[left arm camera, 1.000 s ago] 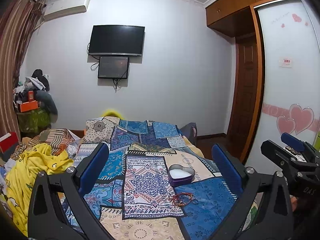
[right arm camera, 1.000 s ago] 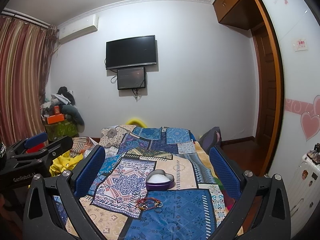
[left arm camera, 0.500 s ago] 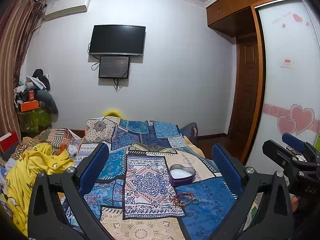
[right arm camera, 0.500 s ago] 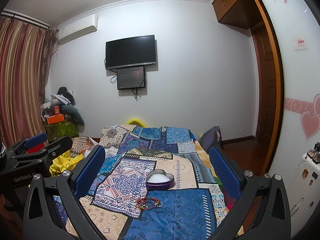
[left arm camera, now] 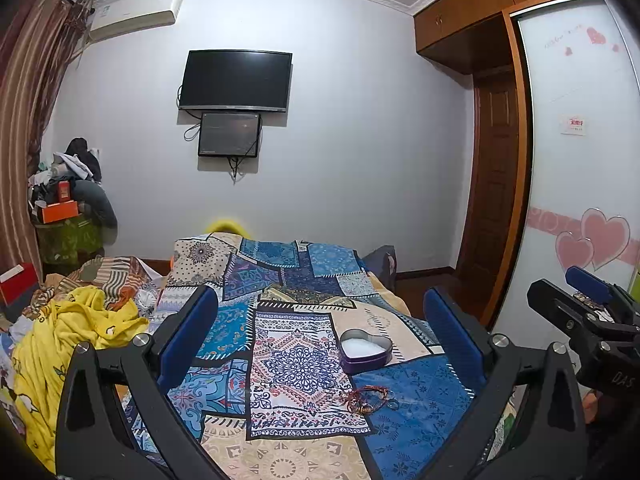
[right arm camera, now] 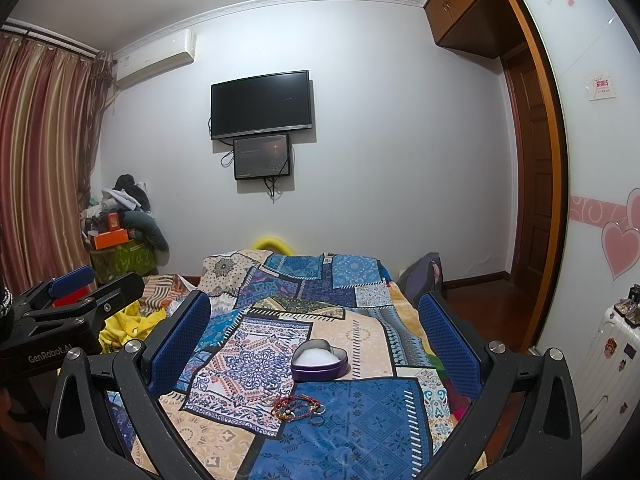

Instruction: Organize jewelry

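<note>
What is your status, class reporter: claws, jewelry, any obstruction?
Left claw open, empty; right claw open, empty. Bracelets loose on quilt, apart from open heart tin. Nothing between claws and bracelets.

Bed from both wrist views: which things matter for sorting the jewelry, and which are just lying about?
For the job:
- red bracelets with small rings, loose on the quilt
- heart-shaped tin, open, beyond them
- left gripper and right gripper, jaws open, empty

Lying about:
- yellow blanket
- clothes pile
- suitcase
</note>
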`<state>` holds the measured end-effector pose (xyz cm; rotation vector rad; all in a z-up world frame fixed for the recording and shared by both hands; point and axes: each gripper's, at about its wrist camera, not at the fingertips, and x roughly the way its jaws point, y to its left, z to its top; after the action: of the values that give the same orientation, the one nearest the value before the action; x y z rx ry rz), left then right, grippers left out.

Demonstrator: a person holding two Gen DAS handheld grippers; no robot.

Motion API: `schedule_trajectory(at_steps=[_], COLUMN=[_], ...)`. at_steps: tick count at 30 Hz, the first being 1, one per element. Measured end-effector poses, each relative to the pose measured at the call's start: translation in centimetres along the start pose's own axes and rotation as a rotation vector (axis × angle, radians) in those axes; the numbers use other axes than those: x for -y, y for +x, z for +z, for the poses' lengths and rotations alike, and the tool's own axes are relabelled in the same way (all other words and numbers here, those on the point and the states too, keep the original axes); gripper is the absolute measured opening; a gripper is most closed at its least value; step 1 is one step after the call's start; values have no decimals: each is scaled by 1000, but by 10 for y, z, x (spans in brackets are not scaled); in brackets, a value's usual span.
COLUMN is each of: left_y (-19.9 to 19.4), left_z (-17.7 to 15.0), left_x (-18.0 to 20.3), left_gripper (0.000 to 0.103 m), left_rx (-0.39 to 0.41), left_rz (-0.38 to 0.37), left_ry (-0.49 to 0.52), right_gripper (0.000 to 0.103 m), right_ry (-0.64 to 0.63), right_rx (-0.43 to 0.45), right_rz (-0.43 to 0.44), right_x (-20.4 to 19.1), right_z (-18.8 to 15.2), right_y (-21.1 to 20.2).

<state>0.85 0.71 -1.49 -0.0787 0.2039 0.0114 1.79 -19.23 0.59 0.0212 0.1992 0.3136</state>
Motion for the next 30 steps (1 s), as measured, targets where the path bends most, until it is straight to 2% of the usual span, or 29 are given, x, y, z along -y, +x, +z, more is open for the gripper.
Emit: schedule_trajectory(at_steps=[19, 25, 30], left_y=[12, 39, 73], left_z=[-5, -18, -35], left_x=[0, -6, -16], left_gripper=[103, 103, 103], left_rx=[-20, -79, -168], left_rz=[8, 35, 54], left_ry=[2, -2, -3], right_gripper=[103, 103, 103], right_ry=[5, 0, -13], right_rx=[-25, -86, -175], right_rz=[-1, -14, -49], right_x=[2, 6, 15], right_z=[-4, -16, -38], right_y=[9, 30, 58])
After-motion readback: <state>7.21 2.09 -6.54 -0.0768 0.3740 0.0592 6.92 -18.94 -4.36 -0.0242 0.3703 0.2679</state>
